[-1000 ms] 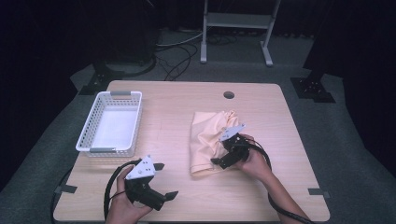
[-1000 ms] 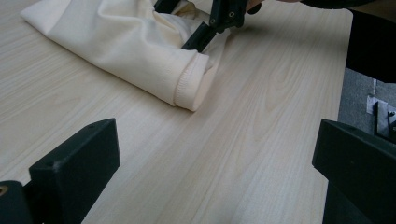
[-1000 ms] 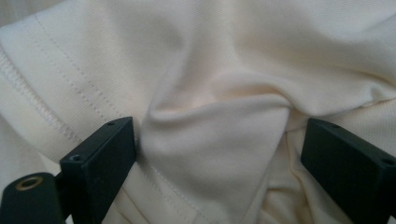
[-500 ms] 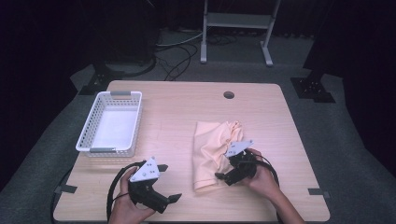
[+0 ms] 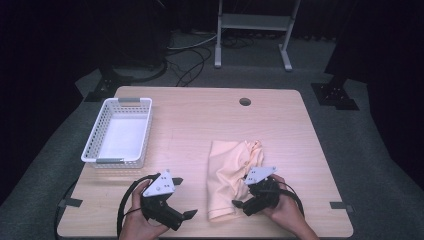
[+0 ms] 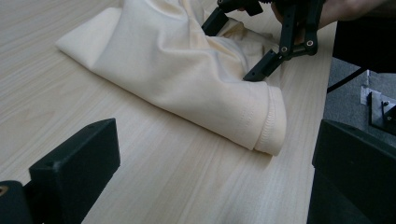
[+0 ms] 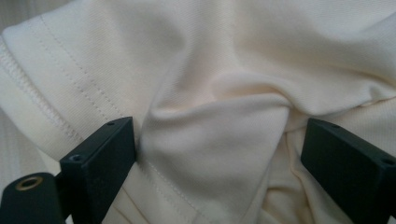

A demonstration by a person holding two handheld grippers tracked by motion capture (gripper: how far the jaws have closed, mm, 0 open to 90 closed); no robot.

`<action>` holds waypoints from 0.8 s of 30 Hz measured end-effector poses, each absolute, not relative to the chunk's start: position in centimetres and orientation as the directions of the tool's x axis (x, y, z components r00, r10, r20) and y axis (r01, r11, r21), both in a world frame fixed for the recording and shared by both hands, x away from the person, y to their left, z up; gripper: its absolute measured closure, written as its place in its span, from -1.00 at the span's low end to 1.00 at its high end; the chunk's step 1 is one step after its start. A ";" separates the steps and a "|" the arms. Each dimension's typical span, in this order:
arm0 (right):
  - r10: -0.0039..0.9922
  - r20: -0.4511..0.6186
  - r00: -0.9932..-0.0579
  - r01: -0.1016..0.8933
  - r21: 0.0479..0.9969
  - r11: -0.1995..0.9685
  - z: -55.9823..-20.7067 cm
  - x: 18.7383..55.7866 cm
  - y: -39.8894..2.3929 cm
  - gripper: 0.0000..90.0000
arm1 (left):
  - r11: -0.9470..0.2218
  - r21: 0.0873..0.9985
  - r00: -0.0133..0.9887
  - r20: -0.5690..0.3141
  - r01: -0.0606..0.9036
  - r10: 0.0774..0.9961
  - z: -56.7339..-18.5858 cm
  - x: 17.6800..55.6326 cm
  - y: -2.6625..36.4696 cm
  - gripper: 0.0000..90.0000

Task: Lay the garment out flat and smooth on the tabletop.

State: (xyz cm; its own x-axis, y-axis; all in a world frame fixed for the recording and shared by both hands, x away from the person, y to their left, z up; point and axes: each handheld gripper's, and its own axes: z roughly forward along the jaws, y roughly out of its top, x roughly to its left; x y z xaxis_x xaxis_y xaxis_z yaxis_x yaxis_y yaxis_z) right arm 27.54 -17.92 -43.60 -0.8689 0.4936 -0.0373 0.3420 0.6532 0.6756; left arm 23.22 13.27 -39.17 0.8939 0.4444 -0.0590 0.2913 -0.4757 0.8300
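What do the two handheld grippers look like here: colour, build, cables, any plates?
Both are black. The left claw and right claw each carry a pale grey three-cornered plate with small dark holes, and a black cable loops from each. In the left gripper view, the right claw's fingers are slim linked bars with visible screws. The hands are bare, no sleeves showing.
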 end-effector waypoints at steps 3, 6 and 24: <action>0.490 -0.037 -0.871 0.339 0.677 0.653 -43.6 26.9 -17.8 -0.79 | -0.478 0.830 0.896 -0.058 0.288 0.440 -39.2 23.2 13.1 -0.99; 0.488 -0.033 -0.872 0.338 0.680 0.650 -43.7 26.2 -17.8 -0.79 | -0.479 0.829 0.898 -0.061 0.289 0.436 -39.2 23.2 12.9 -0.99; 0.490 0.002 -0.872 0.322 0.756 0.570 -41.6 24.1 -20.8 -0.79 | -0.502 0.829 0.930 -0.055 0.245 0.364 -39.1 23.9 10.2 -0.99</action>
State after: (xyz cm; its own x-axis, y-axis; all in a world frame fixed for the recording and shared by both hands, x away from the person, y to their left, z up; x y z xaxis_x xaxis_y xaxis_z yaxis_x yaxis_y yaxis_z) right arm 24.10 -20.76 -41.58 -0.8717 0.4900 0.0017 0.3217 0.5697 0.7563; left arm 23.87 10.25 -39.07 0.9299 0.3635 -0.0551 0.2455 -0.5023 0.8291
